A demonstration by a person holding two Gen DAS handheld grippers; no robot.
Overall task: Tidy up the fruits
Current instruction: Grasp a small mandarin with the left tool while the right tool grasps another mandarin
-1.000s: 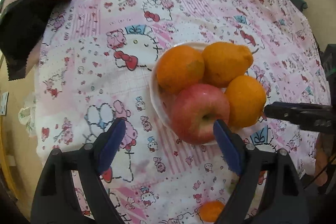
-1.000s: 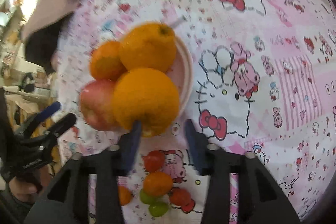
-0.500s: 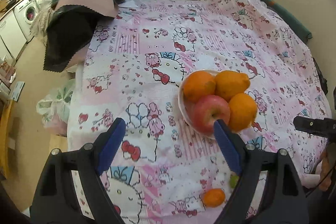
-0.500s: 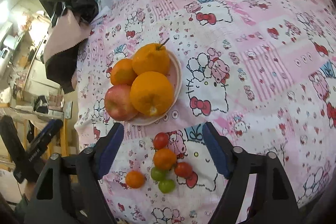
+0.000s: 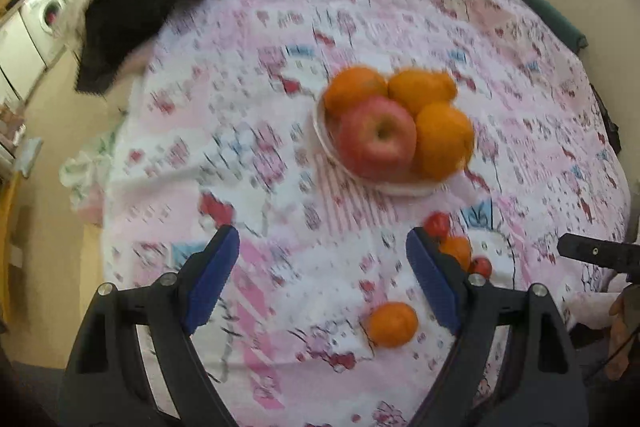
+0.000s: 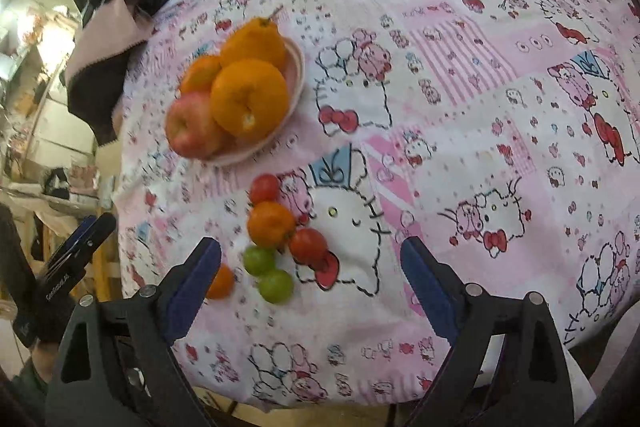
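Left wrist view: left gripper (image 5: 322, 277), jaws spread and empty; the plate (image 5: 320, 131) of fruit lies at 12 o'clock, well beyond the fingertips, with the apple (image 5: 376, 137) nearest, stem hollow facing up. Right wrist view: right gripper (image 6: 310, 287), jaws just opened wide, nothing between the pads; the small fruits (image 6: 276, 235) form a cluster at 11 o'clock, its long axis running 12 to 6; the plate sits farther off at 11 o'clock.
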